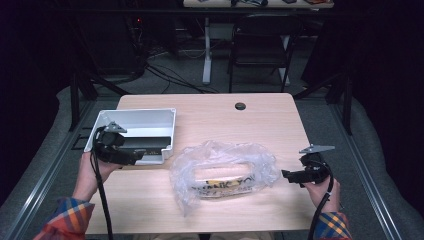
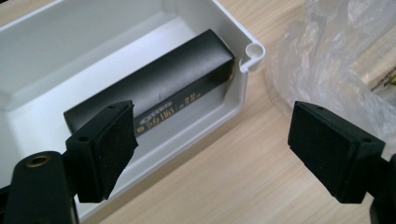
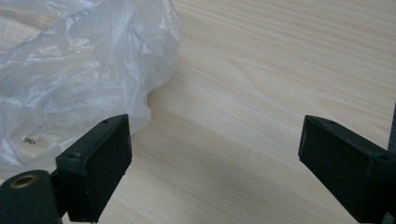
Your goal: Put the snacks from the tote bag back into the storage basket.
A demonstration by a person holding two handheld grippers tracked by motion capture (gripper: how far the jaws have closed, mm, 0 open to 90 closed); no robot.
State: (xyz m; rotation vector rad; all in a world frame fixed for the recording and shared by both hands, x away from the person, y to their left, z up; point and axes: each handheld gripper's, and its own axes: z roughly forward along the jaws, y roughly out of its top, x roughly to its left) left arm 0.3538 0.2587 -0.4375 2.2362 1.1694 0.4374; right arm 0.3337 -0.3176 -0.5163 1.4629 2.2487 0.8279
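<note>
While the left gripper (image 1: 131, 158) hangs over the near edge of the white bin (image 1: 131, 118), its jaws stand wide apart and nothing is between them. Seen from the left gripper view, the black box (image 2: 154, 91) lies on the floor of the bin, flat on its long side, with small gold print on the face that looks toward the camera. One end of the box is close to the bin corner at about 2 o'clock in that view, and the left pad (image 2: 112, 142) covers a part of its other end. On the wooden table (image 1: 215, 112), as the high view shows it, the bin sits at about 10 o'clock, touching the left edge of the table top. A crumpled clear plastic bag (image 1: 222, 172) lies near the middle, just beside the bin at its 4 o'clock side, and some yellow and black print shows through it. The right gripper (image 1: 286, 175) is at 3 o'clock from the bag, close to it but apart, held low over the table. Its jaws are also wide open with only bare wood between them
</note>
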